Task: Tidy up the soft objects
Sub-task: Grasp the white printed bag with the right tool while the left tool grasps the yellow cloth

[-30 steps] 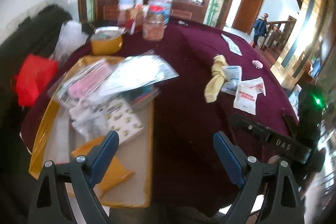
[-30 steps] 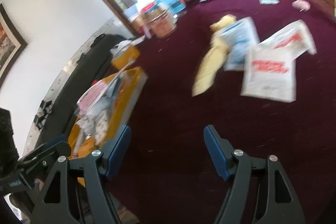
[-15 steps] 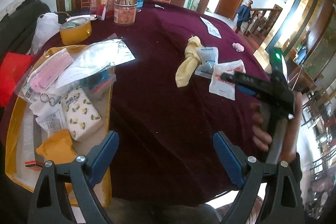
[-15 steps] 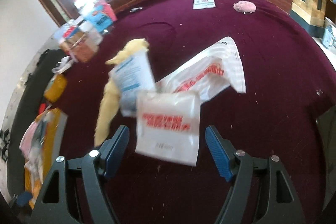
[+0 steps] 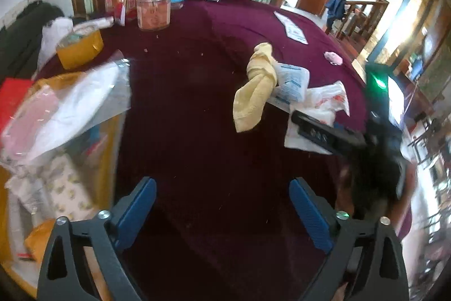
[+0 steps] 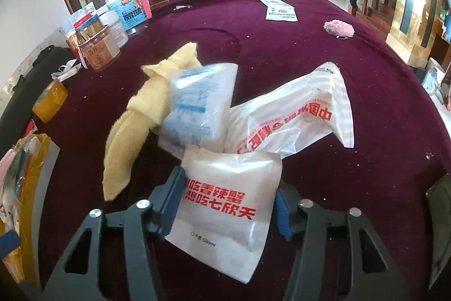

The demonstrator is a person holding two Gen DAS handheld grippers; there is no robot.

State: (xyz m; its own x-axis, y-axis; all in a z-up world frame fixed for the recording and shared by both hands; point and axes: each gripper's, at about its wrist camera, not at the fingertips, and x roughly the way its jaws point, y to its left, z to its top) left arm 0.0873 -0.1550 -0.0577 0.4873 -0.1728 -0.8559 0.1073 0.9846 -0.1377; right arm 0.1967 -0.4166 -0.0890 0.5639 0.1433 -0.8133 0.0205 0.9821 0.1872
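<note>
Right wrist view — right tool (image 6: 228, 205) tilted down, pads closing against white packet (image 6: 225, 210).

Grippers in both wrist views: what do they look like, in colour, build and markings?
Both grippers, left and right, share one build: black plastic finger arms with triangular cut-outs, silver screw heads at the joints, and ribbed blue pads on the fingertips. In the left wrist view the right gripper's body shows a green light. No sleeve is clearly visible.

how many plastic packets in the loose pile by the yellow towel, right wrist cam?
3. White packet with red print between the right gripper pads; blue-printed packet against the yellow towel; larger red-lettered bag behind, to the right. More may lie hidden underneath.
</note>
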